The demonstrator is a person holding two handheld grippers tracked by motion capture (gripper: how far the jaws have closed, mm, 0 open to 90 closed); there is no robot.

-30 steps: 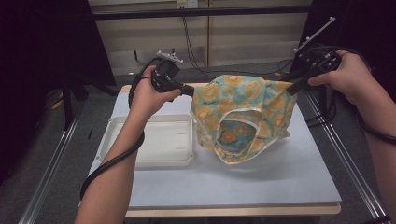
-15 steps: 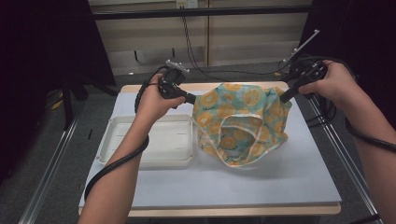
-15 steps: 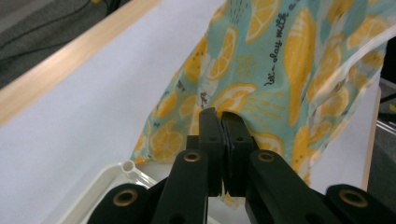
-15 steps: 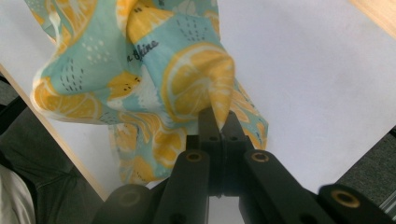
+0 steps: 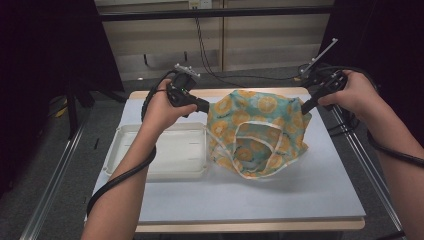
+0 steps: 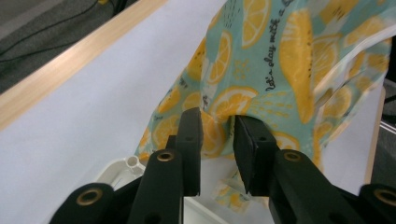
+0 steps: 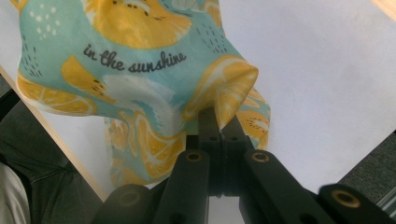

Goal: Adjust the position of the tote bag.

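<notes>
A teal cloth (image 5: 255, 130) printed with orange slices hangs between my two grippers, and its lower part rests on the white table (image 5: 250, 205). My left gripper (image 5: 207, 106) is at the cloth's left corner. In the left gripper view its jaws (image 6: 217, 116) have just been opening and stand apart, with a fold of the cloth (image 6: 280, 60) loose between them. My right gripper (image 5: 304, 108) holds the right corner. Its jaws (image 7: 219, 114) are shut on a pinch of the cloth (image 7: 130, 70).
A shallow white tray (image 5: 165, 150) lies on the table's left half, touching the cloth's left edge; its corner (image 6: 126, 165) shows under the left jaws. Black cables trail from both grippers. A wooden edge (image 5: 250, 225) runs along the table's front.
The right hand has come down and the cloth has sagged lower onto the table. The left jaws have parted around the corner they pinched.
</notes>
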